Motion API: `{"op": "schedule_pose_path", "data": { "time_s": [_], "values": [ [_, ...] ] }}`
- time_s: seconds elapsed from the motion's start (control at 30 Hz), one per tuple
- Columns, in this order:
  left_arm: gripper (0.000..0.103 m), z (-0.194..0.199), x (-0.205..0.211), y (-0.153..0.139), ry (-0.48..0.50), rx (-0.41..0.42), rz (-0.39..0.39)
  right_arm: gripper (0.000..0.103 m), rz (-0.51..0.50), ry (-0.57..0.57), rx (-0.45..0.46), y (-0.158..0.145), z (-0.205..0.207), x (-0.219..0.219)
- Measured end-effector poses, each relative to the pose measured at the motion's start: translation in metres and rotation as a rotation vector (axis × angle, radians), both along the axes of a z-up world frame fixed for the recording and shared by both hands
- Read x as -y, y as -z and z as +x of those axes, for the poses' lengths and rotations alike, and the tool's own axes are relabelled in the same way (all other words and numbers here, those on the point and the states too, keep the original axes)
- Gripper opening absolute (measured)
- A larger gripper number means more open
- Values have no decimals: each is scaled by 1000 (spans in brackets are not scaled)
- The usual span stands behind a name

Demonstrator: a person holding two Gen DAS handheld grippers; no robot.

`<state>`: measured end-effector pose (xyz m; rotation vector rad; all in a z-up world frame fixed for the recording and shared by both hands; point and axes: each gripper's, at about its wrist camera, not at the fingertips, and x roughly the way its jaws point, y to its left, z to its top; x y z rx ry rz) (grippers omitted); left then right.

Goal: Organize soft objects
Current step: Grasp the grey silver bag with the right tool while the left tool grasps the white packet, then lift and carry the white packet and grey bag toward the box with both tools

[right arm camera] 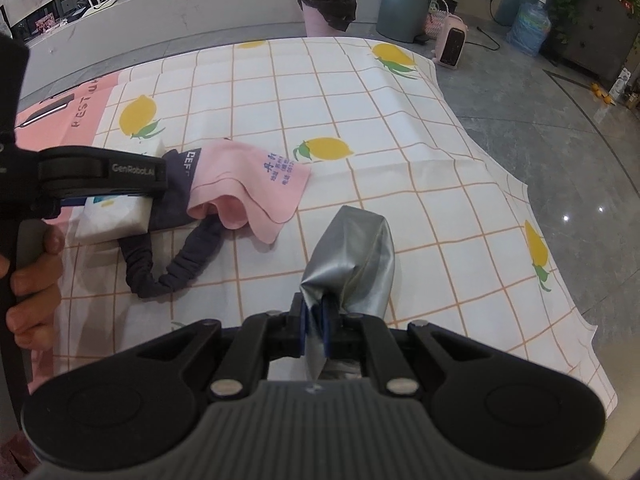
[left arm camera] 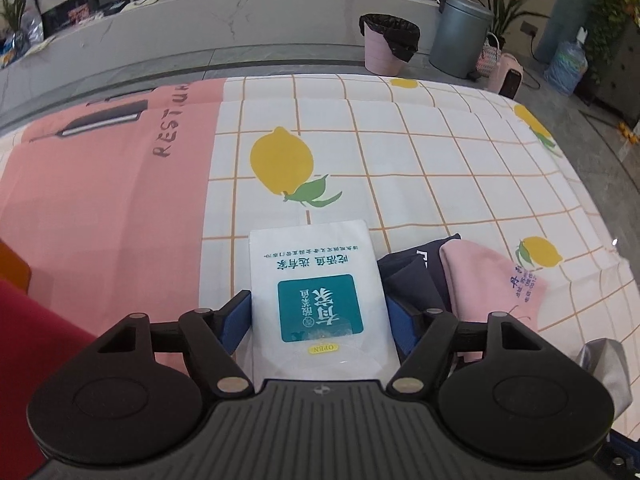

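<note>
My left gripper [left arm camera: 318, 314] has its blue pads on both sides of a white tissue pack [left arm camera: 320, 292] with a teal label, shut on it just above the tablecloth. The pack also shows in the right wrist view [right arm camera: 116, 216], under the left gripper [right arm camera: 120, 188]. A pink cloth [left arm camera: 492, 280] lies over a dark navy fabric piece [left arm camera: 412, 276] right of the pack; both show in the right wrist view, the cloth [right arm camera: 248, 188] and the navy piece with its scrunched band [right arm camera: 172, 268]. My right gripper [right arm camera: 315, 320] is shut on a silver-grey soft pouch [right arm camera: 356, 256].
A lemon-print checked tablecloth [right arm camera: 360, 100] with a pink section [left arm camera: 100, 208] covers the table. The table's right edge drops to grey floor [right arm camera: 560, 140]. A pink bin [left arm camera: 388, 44], a grey can [left arm camera: 460, 36] and a small heater [right arm camera: 452, 44] stand beyond the far edge.
</note>
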<state>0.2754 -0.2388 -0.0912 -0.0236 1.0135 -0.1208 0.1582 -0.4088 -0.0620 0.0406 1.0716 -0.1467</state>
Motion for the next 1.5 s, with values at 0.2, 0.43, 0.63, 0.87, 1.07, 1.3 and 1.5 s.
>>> {"op": "schedule_pose_path", "data": {
  "time_s": [0.2, 0.43, 0.63, 0.87, 1.07, 1.3, 1.5],
  "values": [
    [78, -17, -13, -5, -16, -31, -33, 6, 2, -4, 0, 0, 0, 0],
    [78, -63, -20, -20, 25, -35, -70, 5, -4, -7, 0, -1, -1, -2],
    [78, -96, -12, -18, 94, -47, -15, 6, -2, -11, 10, -4, -3, -3],
    [77, -107, -11, -18, 95, -56, -33, 6, -1, 0, 36, -12, -11, 0],
    [77, -113, -15, -26, 88, -54, -51, 7, 46, 61, 109, -32, -22, 14],
    [77, -124, -17, -48, 98, -20, -62, 7, 69, 61, 171, -48, -30, 13],
    [77, -137, -31, -77, 84, 27, -73, 0, 124, 22, 213, -57, -32, 8]
  ]
}}
